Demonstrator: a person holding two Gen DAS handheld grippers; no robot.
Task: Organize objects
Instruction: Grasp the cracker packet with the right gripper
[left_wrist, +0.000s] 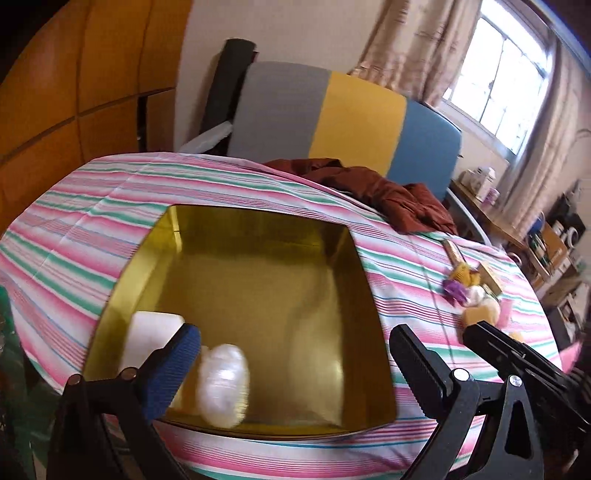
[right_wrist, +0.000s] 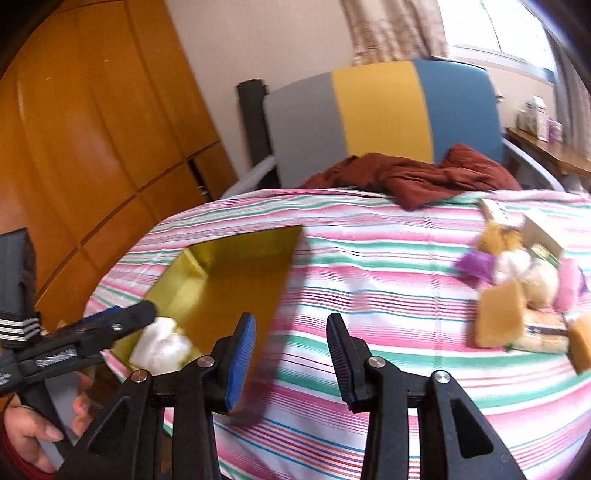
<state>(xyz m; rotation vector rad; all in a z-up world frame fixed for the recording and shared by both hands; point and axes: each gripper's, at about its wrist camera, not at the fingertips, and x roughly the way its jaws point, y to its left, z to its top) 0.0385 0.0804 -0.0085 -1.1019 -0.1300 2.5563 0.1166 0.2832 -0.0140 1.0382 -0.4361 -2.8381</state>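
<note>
A gold square tray (left_wrist: 258, 236) lies on the striped tablecloth (left_wrist: 92, 206). In its near left corner sit a white block (left_wrist: 151, 332) and a pearly wrapped packet (left_wrist: 221, 384). My left gripper (left_wrist: 295, 350) hovers over the tray's near side, open wide and holding nothing. A pile of small packets and soap-like blocks (right_wrist: 524, 280) sits on the cloth at the right, seen also as a pile (left_wrist: 476, 291) in the left wrist view. My right gripper (right_wrist: 291, 343) is open and empty over bare cloth between the tray (right_wrist: 229, 273) and the pile. A hand (right_wrist: 33, 435) holds the left gripper (right_wrist: 147, 310).
A crumpled maroon cloth (right_wrist: 417, 177) lies at the table's far edge. Behind it stands a chair (right_wrist: 373, 107) with a grey, yellow and blue back. A wooden cabinet (right_wrist: 92, 129) fills the left. A side table (left_wrist: 491, 206) with jars stands under the window at the right.
</note>
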